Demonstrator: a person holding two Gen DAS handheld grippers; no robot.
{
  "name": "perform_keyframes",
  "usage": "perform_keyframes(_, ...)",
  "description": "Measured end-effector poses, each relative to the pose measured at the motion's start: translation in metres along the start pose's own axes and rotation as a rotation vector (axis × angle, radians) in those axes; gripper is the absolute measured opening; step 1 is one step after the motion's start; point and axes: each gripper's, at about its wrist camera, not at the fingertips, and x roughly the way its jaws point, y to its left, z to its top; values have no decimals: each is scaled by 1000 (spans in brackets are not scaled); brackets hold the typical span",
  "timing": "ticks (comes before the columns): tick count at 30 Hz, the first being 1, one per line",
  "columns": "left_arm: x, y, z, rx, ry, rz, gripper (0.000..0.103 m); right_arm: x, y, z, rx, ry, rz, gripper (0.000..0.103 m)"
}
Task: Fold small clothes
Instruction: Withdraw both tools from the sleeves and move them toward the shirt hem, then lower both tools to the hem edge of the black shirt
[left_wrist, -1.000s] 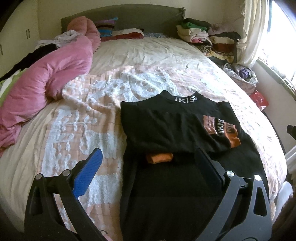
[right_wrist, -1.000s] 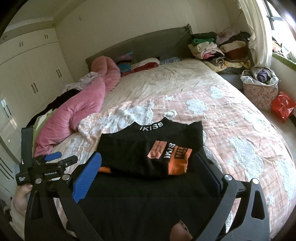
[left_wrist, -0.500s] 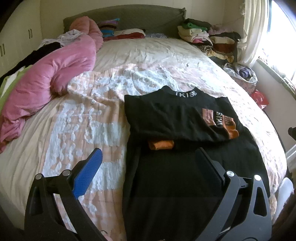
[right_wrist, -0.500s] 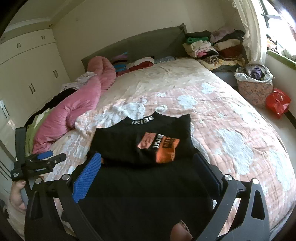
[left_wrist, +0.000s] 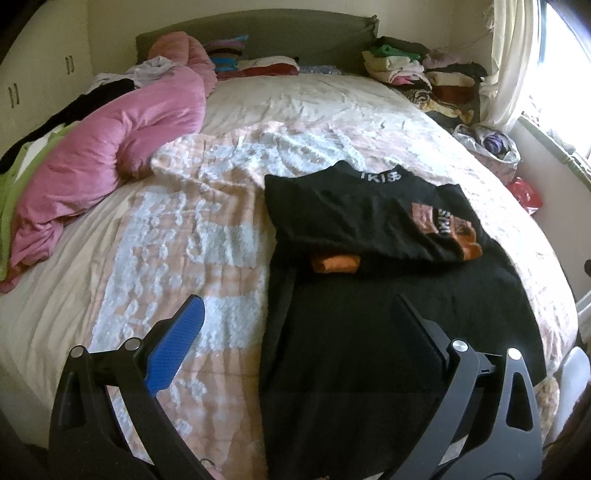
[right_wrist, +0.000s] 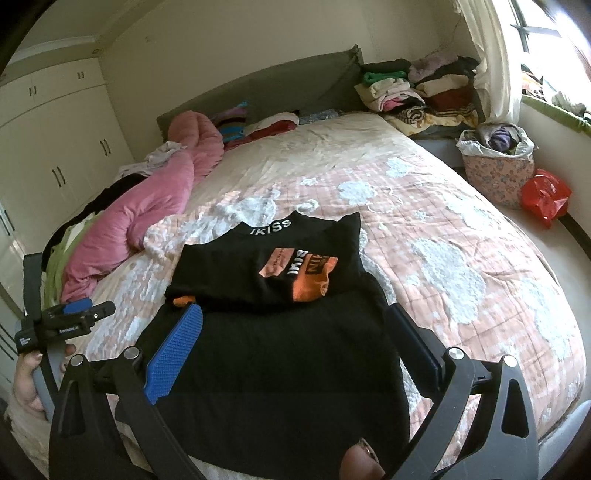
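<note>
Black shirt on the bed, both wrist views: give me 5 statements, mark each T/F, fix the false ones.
1. The black shirt lies on the bed with its sleeves folded in over the body. True.
2. The right gripper is shut on the shirt's hem. False: its jaws stand wide open, holding nothing.
3. The left gripper is open, above the shirt's left edge. True.
4. The collar lettering points toward the camera. False: the collar is at the far end, toward the headboard.
5. The pink duvet covers part of the shirt. False: it lies apart, to the left.
</note>
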Motion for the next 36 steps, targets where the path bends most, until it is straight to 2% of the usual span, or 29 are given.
perform_keyframes(13, 5, 18, -30, -27, 55, 29, 94, 2, -8, -19, 0, 44, -7, 99)
perform_keyframes(36, 25, 23, -78, -52, 171, -11, 94, 6, -25, -64, 11, 153, -34, 99)
